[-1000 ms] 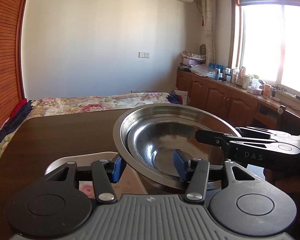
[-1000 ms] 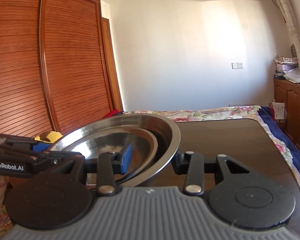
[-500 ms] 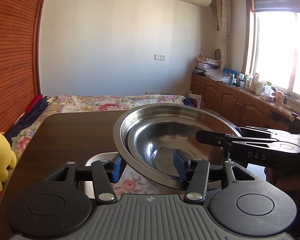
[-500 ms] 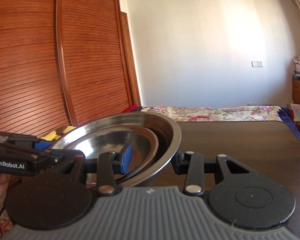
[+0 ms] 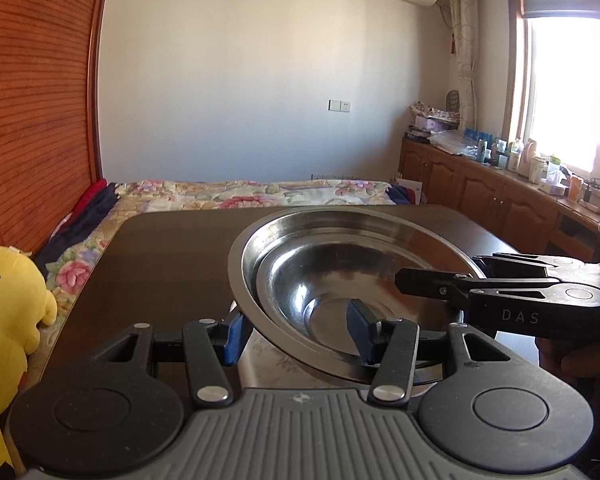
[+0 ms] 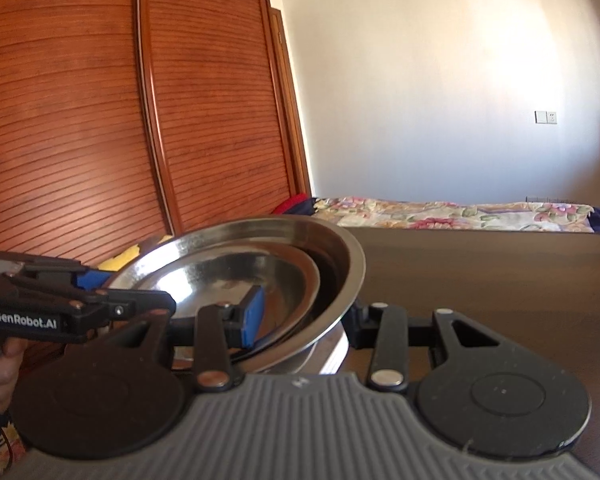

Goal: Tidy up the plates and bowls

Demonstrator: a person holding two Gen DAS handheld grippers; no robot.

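Note:
Two nested steel bowls (image 5: 332, 264) hang tilted above the dark table, a smaller one inside a larger one. My left gripper (image 5: 296, 330) is shut on their near-left rim, one blue pad inside, one outside. My right gripper (image 6: 304, 316) is shut on the opposite rim of the same bowls (image 6: 260, 264); it shows in the left wrist view (image 5: 500, 292) at the right. Under the bowls lies a white floral plate (image 5: 268, 364), mostly hidden, and its edge shows in the right wrist view (image 6: 332, 354).
The dark wooden table (image 5: 172, 248) stretches away toward a floral bed (image 5: 252, 194). A yellow plush toy (image 5: 8, 312) sits at the table's left edge. A wooden wardrobe (image 6: 100, 120) stands on the left, cabinets with clutter (image 5: 500, 184) under the window at right.
Both grippers have swung left with the bowls still gripped. The plush toy has come into view, and the floral plate is now more hidden under the bowls.

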